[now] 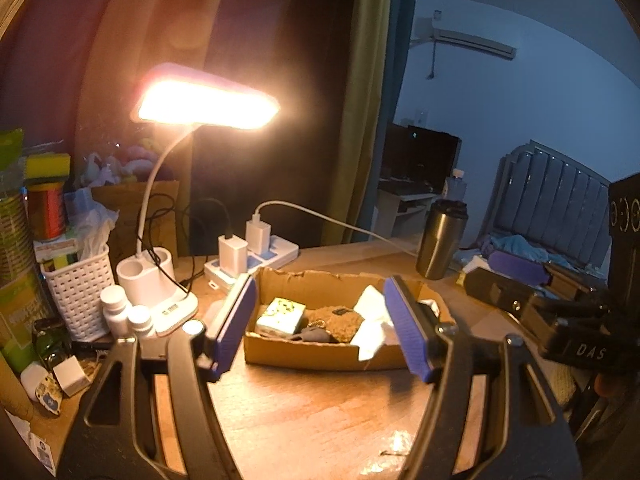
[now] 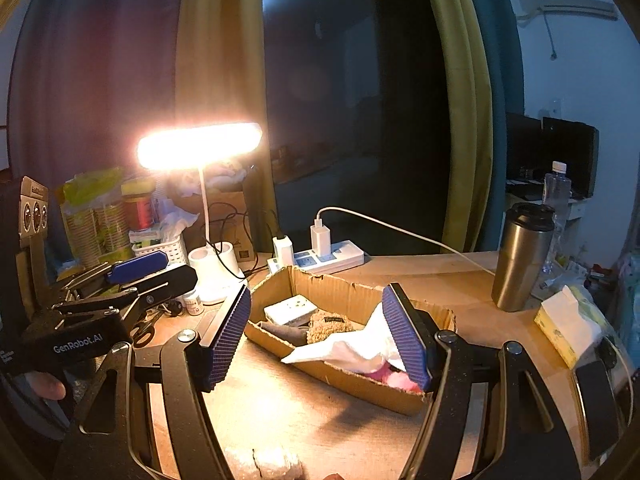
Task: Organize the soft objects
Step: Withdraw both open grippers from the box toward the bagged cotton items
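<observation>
Soft objects — brown plush [image 1: 334,320], white tissue [image 2: 352,350], pink fluff [image 2: 394,378] — gathered in cardboard box [image 1: 320,354], desk centre, 12 o'clock of both claws. Left gripper [image 1: 320,334], right gripper [image 2: 320,340]: wide open, empty, framing box for next pick.

left gripper [image 1: 326,328] jaws wide apart over cardboard box [image 1: 320,354] — brown plush [image 1: 334,322], white tissue [image 1: 374,326] inside, lit desk lamp [image 1: 208,106] behind

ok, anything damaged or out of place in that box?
Yes. The cardboard box has ragged, torn top edges, and a white tissue spills over its near wall. A hard white socket block sits among the soft things inside.
</observation>
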The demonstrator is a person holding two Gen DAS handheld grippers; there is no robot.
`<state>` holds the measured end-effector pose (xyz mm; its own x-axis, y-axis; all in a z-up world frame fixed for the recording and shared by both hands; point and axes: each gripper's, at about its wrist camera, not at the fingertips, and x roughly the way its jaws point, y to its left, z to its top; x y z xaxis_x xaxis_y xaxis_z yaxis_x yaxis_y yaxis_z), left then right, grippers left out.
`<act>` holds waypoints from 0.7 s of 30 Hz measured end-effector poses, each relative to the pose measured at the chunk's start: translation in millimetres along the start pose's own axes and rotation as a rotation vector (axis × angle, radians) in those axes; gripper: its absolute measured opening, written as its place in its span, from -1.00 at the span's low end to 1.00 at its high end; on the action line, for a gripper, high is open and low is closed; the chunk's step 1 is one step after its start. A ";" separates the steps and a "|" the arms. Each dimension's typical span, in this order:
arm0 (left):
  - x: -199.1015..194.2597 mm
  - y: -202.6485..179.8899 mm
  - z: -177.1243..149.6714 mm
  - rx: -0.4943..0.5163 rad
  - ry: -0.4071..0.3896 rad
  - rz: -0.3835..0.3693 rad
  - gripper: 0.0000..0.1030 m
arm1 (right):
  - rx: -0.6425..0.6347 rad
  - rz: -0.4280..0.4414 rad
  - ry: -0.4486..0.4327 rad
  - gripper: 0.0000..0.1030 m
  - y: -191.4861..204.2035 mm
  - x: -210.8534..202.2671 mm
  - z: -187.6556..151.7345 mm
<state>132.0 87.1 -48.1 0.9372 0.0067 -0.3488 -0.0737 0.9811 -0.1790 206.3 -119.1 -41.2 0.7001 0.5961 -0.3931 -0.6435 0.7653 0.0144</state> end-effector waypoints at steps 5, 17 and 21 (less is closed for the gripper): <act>-10.2 -4.5 -5.4 0.010 -0.003 -0.008 0.33 | 0.000 -0.005 0.004 0.38 3.9 -7.6 -7.7; -30.1 -12.5 -20.7 0.013 -0.002 -0.011 0.38 | 0.007 -0.011 0.017 0.39 7.0 -23.7 -25.7; -36.5 -12.9 -27.4 0.008 -0.002 -0.003 0.67 | 0.006 -0.011 0.027 0.39 8.9 -27.5 -35.0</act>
<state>89.4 68.9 -58.2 0.9380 0.0036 -0.3467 -0.0678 0.9826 -0.1732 170.5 -137.2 -62.4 0.6984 0.5809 -0.4181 -0.6340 0.7732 0.0151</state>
